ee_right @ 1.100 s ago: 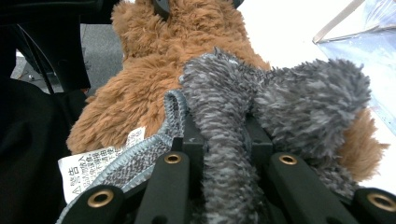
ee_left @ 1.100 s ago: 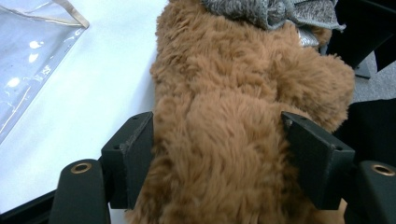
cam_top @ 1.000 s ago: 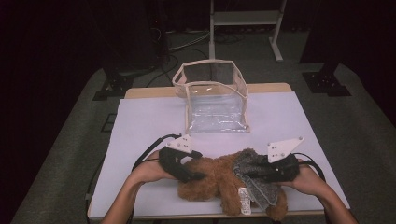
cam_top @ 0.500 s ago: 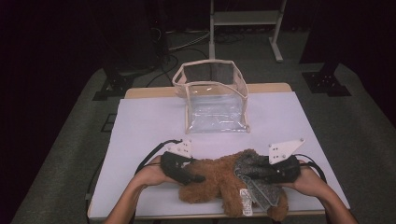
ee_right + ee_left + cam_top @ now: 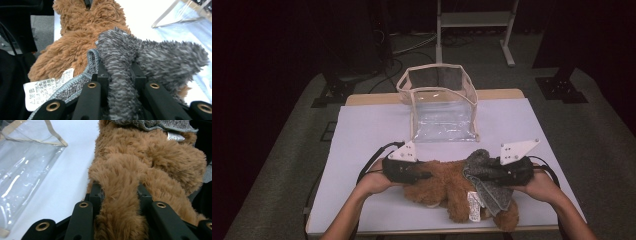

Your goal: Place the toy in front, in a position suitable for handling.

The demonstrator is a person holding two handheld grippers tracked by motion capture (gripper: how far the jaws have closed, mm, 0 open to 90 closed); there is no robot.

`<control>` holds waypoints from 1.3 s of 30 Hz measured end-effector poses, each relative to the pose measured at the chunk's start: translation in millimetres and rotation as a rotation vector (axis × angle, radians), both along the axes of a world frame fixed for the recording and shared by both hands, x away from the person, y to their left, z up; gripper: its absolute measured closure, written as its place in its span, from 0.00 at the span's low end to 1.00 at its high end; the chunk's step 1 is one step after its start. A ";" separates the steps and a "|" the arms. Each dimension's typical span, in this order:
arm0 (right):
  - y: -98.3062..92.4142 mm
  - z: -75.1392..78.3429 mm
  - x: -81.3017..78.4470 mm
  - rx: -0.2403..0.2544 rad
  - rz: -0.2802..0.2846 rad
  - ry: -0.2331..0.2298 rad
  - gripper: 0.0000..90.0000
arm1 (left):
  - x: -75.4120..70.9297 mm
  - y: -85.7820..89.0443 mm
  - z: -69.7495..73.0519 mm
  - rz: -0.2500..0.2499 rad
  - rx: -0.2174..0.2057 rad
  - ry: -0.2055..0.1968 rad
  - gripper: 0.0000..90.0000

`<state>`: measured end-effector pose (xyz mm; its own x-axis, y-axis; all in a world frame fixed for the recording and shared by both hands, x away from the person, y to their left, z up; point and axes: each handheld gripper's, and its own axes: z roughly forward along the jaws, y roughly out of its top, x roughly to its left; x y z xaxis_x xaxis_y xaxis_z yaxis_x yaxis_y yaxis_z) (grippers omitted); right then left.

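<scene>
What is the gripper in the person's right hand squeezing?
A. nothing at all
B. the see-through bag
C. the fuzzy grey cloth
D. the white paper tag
C. In the right gripper view the right gripper has its black jaws pinched on a fold of the fuzzy grey cloth, which lies on the brown plush toy.

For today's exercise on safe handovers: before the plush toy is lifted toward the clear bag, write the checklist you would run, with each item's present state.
1. Left gripper clamped on the brown plush toy: ok; its jaws have just been closing and fur sits between them.
2. Right gripper clamped on the grey fuzzy cloth: ok.
3. Clear bag standing with its mouth open: ok.
4. Bare table between toy and bag: ok.
5. Grey cloth fixed to the toy: cannot tell.
6. Paper tag free of the jaws: ok.
</scene>
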<state>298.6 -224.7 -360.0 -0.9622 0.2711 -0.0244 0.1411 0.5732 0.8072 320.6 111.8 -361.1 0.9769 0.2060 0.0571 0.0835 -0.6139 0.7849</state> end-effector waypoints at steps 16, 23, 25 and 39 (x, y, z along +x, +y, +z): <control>26.7 -0.9 14.2 -0.044 0.045 0.002 0.83 | -9.3 25.1 -4.3 0.064 -0.010 -0.018 0.57; 28.6 -11.2 -8.6 -0.076 0.085 -0.015 0.84 | -12.0 41.9 5.0 0.079 -0.066 0.001 0.38; 25.0 -13.8 -12.5 -0.085 0.089 -0.004 0.84 | -10.9 40.0 1.1 0.073 -0.042 0.026 0.40; 42.9 1.5 -12.6 -0.080 0.112 -0.026 0.84 | -28.2 21.4 -19.9 0.042 -0.062 0.026 0.53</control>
<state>285.9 -181.9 -358.4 -0.9851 0.1582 -0.0672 0.0519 0.6467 0.7610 292.3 133.2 -381.0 0.9682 0.2496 0.0182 0.1289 -0.5598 0.8185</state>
